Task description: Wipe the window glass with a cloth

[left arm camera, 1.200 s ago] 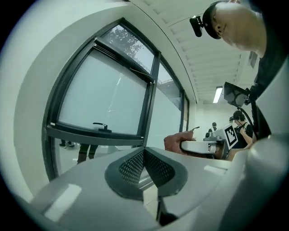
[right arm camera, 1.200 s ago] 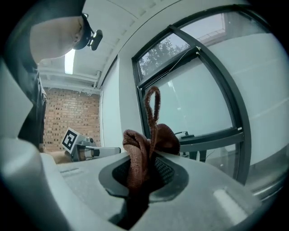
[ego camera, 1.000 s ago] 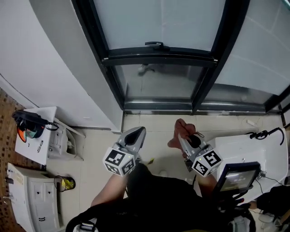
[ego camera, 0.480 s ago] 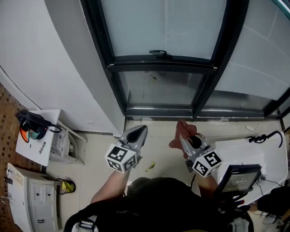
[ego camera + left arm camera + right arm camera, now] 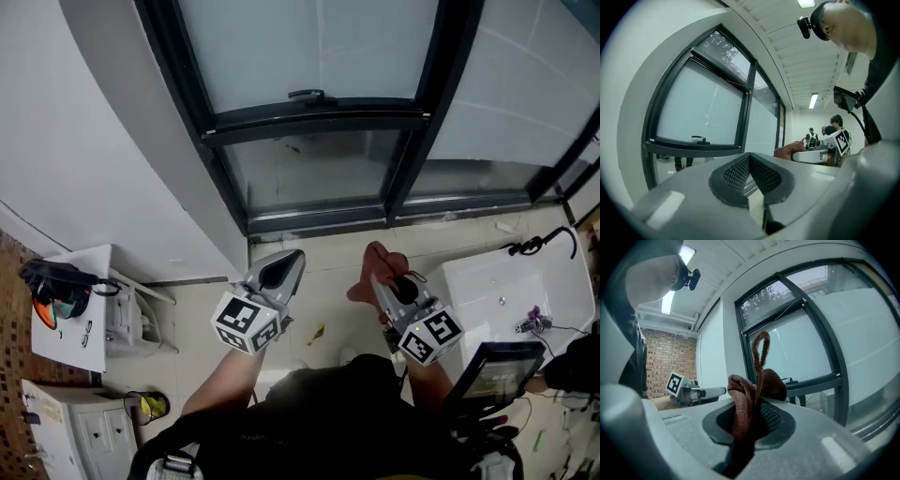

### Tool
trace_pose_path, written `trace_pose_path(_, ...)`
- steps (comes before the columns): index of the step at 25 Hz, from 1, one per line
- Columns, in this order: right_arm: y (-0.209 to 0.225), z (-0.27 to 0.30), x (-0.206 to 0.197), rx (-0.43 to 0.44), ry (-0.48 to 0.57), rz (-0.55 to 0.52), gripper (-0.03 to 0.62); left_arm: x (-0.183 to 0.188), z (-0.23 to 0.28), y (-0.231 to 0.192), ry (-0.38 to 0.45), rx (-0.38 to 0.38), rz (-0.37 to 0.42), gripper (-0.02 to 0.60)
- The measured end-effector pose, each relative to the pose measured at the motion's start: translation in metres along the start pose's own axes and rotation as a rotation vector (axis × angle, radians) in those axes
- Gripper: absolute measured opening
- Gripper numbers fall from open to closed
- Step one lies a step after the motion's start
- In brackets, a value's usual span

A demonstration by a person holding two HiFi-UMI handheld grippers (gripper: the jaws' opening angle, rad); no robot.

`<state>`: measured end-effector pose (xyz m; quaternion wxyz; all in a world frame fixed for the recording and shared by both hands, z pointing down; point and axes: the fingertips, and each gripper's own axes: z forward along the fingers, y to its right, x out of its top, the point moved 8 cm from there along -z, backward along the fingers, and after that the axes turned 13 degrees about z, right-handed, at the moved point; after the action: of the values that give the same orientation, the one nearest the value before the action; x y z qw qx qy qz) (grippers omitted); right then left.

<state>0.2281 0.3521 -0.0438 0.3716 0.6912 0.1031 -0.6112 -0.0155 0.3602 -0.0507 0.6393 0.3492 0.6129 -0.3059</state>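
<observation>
The left gripper (image 5: 290,257) and right gripper (image 5: 379,285) had grey shells, black mesh pads (image 5: 739,173) inside the claw, and black-and-white marker cubes (image 5: 246,323) behind it. The person wore a black top (image 5: 356,422).

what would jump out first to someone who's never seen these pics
The reddish-brown cloth comes first: it is bunched between the jaws of the right gripper, with a loop of it sticking up. Straight ahead stands the big window in its dark frame, with a handle on the crossbar. The left gripper is held alongside the right one, its jaws together on nothing.
</observation>
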Motion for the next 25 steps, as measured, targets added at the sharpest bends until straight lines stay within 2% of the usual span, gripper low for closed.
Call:
trace_pose_path(5, 0.001, -0.01, -0.005, -0.022, -0.024, -0.026, 0.038, -0.006, -0.002, 0.003, -0.015, -0.002, -0.026, 0.017)
trace_pose_path(12, 0.016, -0.014, 0.009, 0.015, -0.064, -0.078, 0.037, 0.003, 0.005, 0.015, 0.027, 0.069, -0.023, 0.017)
trace_pose_path(19, 0.023, -0.005, 0.009, 0.069, -0.088, -0.065, 0.037, -0.002, 0.003, 0.017, 0.017, 0.139, -0.038, 0.017)
trace_pose_path(25, 0.032, -0.004, 0.012, 0.057, -0.055, -0.043, 0.037, -0.002, 0.008, 0.015, 0.0, 0.141, -0.025, 0.017)
